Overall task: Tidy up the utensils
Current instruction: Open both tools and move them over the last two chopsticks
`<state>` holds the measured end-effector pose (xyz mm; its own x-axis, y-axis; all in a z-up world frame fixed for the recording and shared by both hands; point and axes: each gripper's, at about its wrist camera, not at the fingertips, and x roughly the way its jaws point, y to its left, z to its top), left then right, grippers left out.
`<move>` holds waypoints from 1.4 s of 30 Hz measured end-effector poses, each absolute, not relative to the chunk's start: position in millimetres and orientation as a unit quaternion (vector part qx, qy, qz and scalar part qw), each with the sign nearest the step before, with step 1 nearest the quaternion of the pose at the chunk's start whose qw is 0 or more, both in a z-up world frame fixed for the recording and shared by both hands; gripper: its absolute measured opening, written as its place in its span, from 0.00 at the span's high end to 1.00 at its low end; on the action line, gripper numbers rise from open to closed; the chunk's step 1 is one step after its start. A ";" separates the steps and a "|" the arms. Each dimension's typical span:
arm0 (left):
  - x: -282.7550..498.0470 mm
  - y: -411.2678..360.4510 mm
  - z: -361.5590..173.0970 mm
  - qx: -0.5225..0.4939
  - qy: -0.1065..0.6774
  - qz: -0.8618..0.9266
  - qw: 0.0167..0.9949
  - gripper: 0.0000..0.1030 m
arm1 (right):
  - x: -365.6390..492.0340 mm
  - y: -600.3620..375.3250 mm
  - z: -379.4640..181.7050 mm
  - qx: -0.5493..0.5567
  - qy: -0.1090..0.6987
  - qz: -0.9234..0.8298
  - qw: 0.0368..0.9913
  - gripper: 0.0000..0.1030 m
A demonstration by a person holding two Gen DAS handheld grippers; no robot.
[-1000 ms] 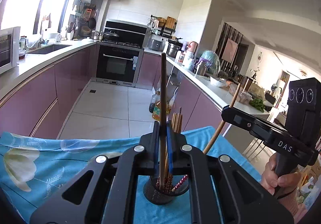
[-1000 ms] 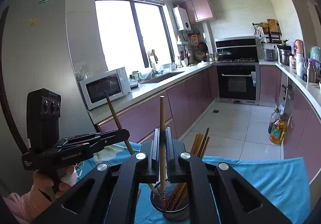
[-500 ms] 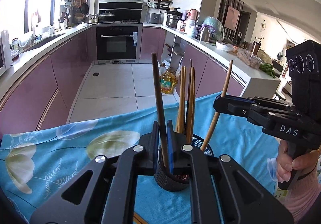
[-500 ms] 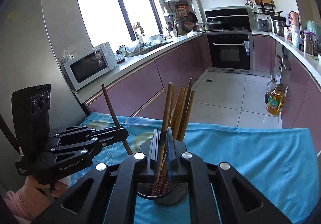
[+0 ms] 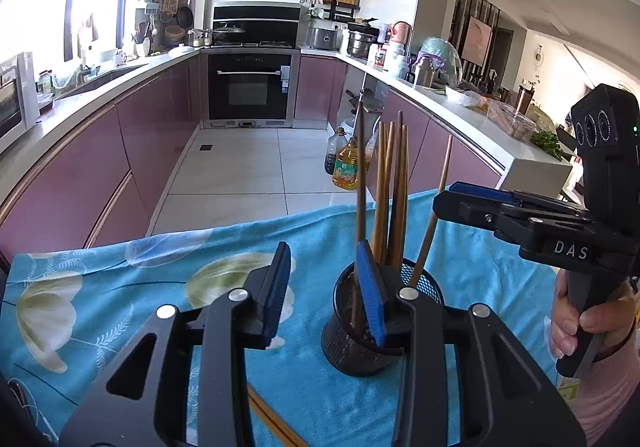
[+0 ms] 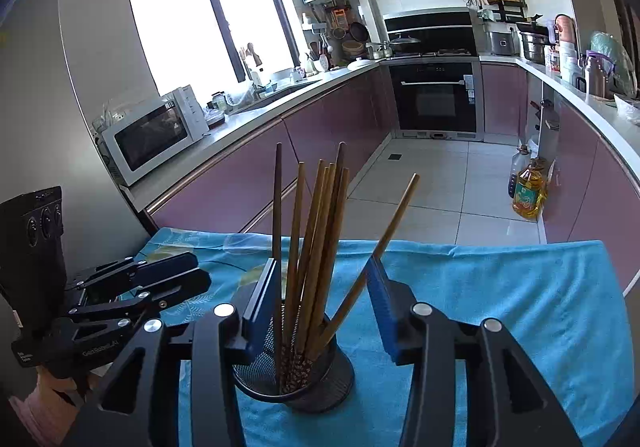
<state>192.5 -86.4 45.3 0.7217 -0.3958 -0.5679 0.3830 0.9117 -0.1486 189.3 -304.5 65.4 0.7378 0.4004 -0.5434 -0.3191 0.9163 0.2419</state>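
Chopsticks are stood in the mesh cup on the table. Both grippers' jaws are spread, nothing held. The cup could be tipped if the right gripper, straddling it, is withdrawn carelessly; the left gripper is also close.

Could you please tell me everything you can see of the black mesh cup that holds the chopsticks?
The black mesh cup is a round holder of what looks like wire mesh with a solid rim. It stands upright on the blue floral cloth. Several wooden chopsticks stand in it, patterned ends down; one leans out to the right. The open right gripper straddles it and the open left gripper sits beside it; contact with either is unclear.
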 end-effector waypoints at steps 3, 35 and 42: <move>185.2 -72.0 42.6 -0.022 0.307 -0.201 0.930 0.62 | 186.4 -306.5 65.3 0.068 0.305 0.188 0.931 0.58; 108.5 2.3 -73.8 -0.053 0.420 -0.160 0.892 0.55 | 89.2 -179.7 -59.6 -0.023 0.445 0.303 0.843 0.69; 107.6 -2.7 -79.2 -0.050 0.427 -0.166 0.887 0.55 | 84.8 -184.8 -60.1 -0.027 0.439 0.286 0.851 0.71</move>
